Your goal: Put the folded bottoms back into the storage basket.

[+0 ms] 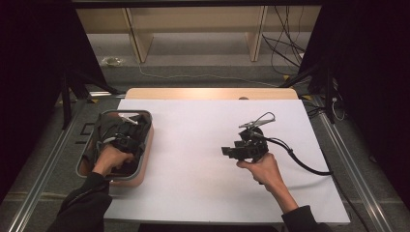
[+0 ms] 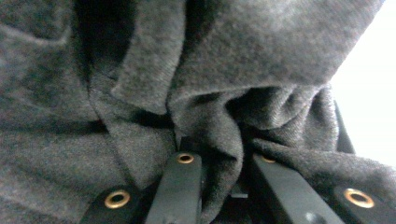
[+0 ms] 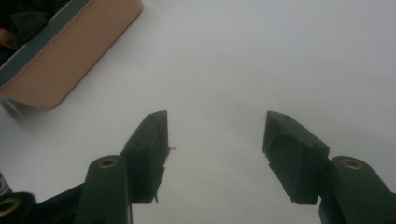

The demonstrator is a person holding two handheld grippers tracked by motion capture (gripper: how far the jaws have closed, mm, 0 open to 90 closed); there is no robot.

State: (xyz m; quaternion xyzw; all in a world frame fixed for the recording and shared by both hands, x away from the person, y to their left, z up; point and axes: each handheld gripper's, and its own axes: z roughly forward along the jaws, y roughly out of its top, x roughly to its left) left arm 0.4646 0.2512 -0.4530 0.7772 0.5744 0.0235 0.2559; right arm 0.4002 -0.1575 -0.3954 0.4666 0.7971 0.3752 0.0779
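Two tongs, left (image 2: 219,163) pinching grey cloth (image 2: 243,70) up close, right (image 3: 215,140) spread over white table (image 3: 280,56).

No legible text, label, brand, number or sign on any surface here.

black two-jaw left gripper (image 2: 219,172) and right gripper (image 3: 215,154) with brass rivets; black cable; dark sleeves
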